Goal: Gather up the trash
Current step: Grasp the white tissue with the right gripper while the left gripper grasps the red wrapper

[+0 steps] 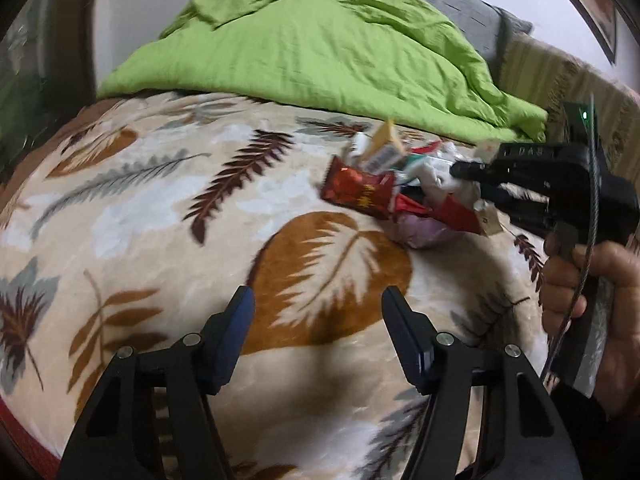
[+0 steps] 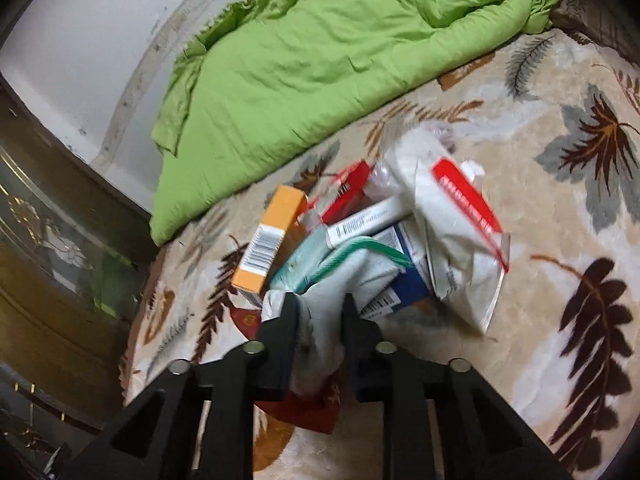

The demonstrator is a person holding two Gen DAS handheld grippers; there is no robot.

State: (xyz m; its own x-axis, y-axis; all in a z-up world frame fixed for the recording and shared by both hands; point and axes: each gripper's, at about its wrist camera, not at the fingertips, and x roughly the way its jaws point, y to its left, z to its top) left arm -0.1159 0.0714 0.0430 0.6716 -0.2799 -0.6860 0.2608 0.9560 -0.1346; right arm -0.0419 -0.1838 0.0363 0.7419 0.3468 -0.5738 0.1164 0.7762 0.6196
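A pile of trash (image 1: 400, 184) lies on the leaf-patterned blanket (image 1: 160, 208). In the right wrist view it holds an orange box (image 2: 268, 240), a red box (image 2: 348, 192), a blue and white box (image 2: 404, 284) and a white plastic bag with a red band (image 2: 452, 232). My right gripper (image 2: 320, 304) is shut on a crumpled white wrapper with a green stripe (image 2: 348, 276) at the pile's near edge. A red wrapper (image 2: 304, 408) lies under it. My left gripper (image 1: 318, 304) hangs open over the blanket, short of the pile. The right gripper (image 1: 466, 182) reaches in from the right.
A rumpled green duvet (image 1: 320, 52) covers the far side of the bed, just behind the pile. A person's hand (image 1: 580, 280) holds the right gripper's handle. Dark wooden furniture with glass (image 2: 48, 240) stands past the bed's left edge, against a white wall (image 2: 80, 40).
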